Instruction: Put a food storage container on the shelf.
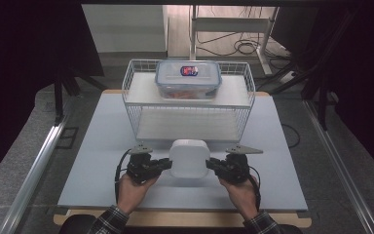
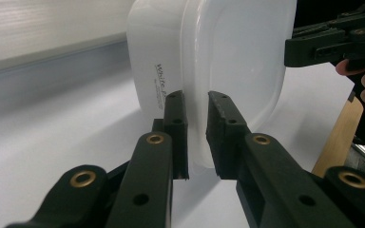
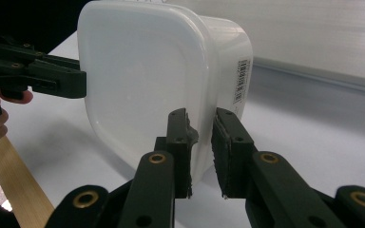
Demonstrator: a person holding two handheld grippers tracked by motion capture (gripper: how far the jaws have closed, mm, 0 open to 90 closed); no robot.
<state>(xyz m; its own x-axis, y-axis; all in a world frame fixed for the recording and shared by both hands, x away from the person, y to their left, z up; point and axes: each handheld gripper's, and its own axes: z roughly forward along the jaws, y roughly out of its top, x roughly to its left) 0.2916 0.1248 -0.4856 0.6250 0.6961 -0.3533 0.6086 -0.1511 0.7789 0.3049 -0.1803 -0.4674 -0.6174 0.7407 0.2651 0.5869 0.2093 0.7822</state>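
- Tongs on both sides are clamped on the rim of the white tub (image 1: 189, 158) — left tongs (image 1: 164, 165) on its left edge, right tongs (image 1: 211, 165) on its right edge, jaws closed down to a thin gap with the lid lip between them.
- Tub sits on the bench (image 1: 97, 161) just in front of the wire rack (image 1: 187, 100), between the two hands.
- My guess: next comes a two-handed lift toward the rack, so keep both sides level and move together.
- Rim grip looks shallow in the left gripper view (image 2: 197, 137) — squeeze evenly, don't twist.
- Clear box (image 1: 188, 78) already takes the top shelf, so the lower shelf looks like the free spot.
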